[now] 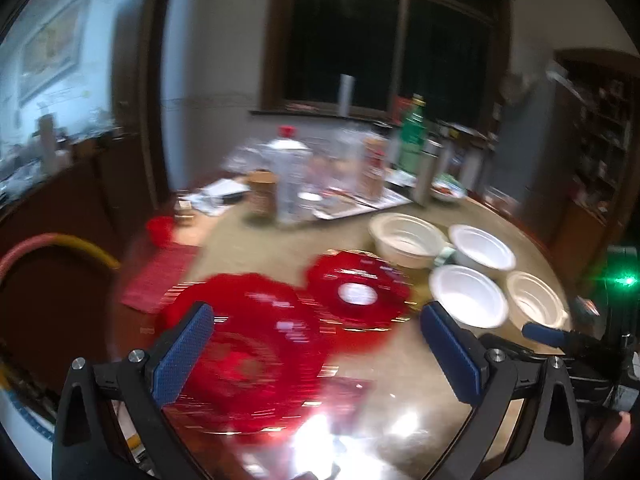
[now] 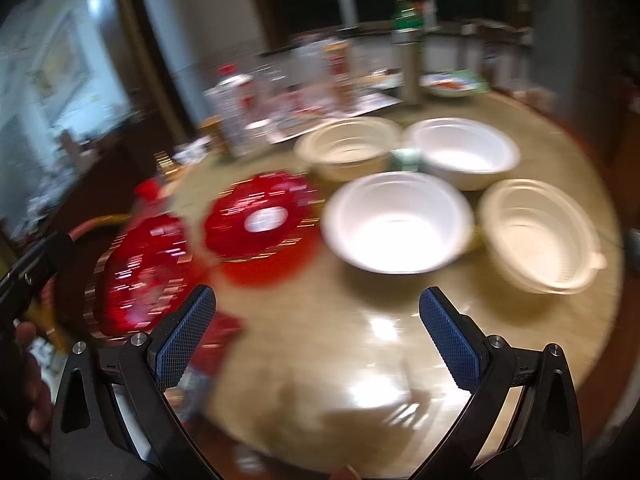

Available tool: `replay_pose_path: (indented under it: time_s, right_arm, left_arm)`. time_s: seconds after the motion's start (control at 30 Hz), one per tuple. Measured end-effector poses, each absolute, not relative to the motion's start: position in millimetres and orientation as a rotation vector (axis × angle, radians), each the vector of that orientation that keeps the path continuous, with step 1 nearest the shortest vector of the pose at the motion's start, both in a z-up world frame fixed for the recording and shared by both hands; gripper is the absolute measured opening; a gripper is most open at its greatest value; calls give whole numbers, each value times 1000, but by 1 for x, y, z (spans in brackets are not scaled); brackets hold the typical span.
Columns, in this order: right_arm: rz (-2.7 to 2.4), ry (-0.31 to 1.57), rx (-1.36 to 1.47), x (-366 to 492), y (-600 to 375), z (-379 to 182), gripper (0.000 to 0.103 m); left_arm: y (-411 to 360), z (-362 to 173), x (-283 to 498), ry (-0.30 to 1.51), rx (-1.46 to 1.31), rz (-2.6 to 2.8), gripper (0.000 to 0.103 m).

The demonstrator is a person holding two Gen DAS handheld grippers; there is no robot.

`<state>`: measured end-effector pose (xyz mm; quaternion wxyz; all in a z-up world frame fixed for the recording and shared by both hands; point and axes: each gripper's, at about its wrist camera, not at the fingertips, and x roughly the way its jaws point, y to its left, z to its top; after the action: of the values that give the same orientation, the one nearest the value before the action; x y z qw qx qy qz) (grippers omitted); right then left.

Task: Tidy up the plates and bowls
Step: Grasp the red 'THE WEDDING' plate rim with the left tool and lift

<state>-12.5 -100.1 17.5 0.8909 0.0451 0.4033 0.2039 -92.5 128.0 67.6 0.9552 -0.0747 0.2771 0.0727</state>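
Both grippers, left (image 1: 316, 320) and right (image 2: 318, 304), spread, holding nothing; red plates (image 1: 248, 344) flat; white bowls (image 2: 396, 222) mouth-up.

Two red translucent plates with scalloped rims lie flat on the round table: the larger plate (image 1: 244, 344) nearest the table's left edge, the smaller plate (image 1: 358, 288), bearing a pale central patch, just beside it toward the middle. Four bowls stand upright and empty in a two-by-two cluster to the right: a cream ribbed bowl (image 2: 348, 148) and a white bowl (image 2: 464, 152) at the rear, a second white bowl (image 2: 396, 222) and a second cream ribbed bowl (image 2: 536, 236) in front. Motion blur obscures fine detail.
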Motion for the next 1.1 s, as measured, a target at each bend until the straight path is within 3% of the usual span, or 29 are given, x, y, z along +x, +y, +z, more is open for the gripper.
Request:
replay_pose_path:
  time_s: [0.33, 0.43, 0.53, 0.6, 0.63, 0.7, 0.77, 0.83, 0.9, 1.1]
  right_arm:
    - [688, 1055, 256, 16, -15, -17, 97]
    - [719, 1093, 309, 26, 4, -27, 83]
    - [721, 1133, 358, 37, 18, -37, 76]
    - [713, 1155, 359, 46, 25, -42, 69]
    - [709, 1170, 356, 48, 31, -46, 59]
    - [692, 1199, 351, 51, 34, -50, 41]
    - [689, 1239, 343, 54, 42, -58, 23]
    - [685, 1267, 336, 56, 48, -64, 15]
    - [674, 1271, 330, 56, 51, -67, 10]
    - [663, 1224, 288, 55, 59, -58, 9]
  left_arm:
    - [248, 4, -88, 720, -389, 439, 102]
    - [252, -14, -79, 768, -405, 455, 102]
    - [252, -22, -72, 794, -404, 451, 93]
    - [253, -30, -63, 826, -421, 456, 75]
    - [255, -33, -63, 836, -434, 449, 70]
    - [263, -41, -61, 865, -447, 464, 40]
    - [266, -47, -60, 886, -472, 457, 35]
    - [265, -52, -57, 903, -465, 455, 18]
    - [264, -53, -57, 899, -462, 447, 14]
    - [267, -45, -56, 874, -478, 436, 12]
